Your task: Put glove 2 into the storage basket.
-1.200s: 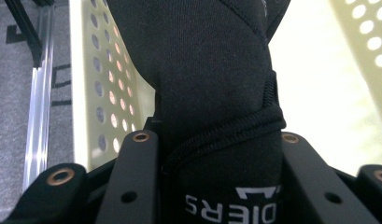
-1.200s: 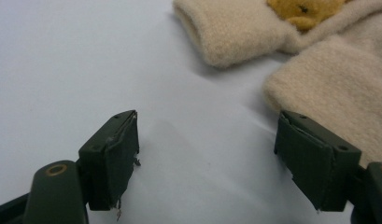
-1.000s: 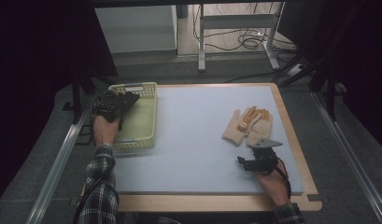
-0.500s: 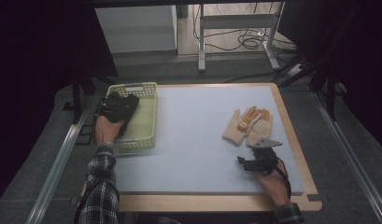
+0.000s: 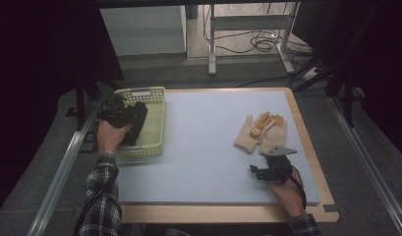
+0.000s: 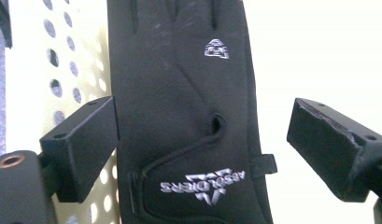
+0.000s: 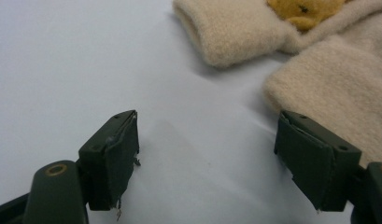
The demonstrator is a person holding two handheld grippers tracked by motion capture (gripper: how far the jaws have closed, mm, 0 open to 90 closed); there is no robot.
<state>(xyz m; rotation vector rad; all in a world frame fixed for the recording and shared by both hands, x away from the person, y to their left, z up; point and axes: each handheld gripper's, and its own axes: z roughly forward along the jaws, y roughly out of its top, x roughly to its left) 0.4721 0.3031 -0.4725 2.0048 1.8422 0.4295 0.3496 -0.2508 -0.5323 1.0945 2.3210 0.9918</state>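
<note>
We are in a lab or test room set up for recording, not a home. Our work surface [image 5: 213,147] is a wooden table topped with a plain pale mat, and metal rails [image 5: 66,167] run along both its sides. Black curtains [image 5: 46,44] hang to the left and right, closing the spot off. Beyond the table we see grey carpet [image 5: 188,73], the metal legs of a stand [image 5: 213,44], and loose cables [image 5: 260,42] trailing across the bare floor. A pale cabinet [image 5: 142,32] stands against the back. We each hold a gripper [image 5: 267,172] with a cable attached.
</note>
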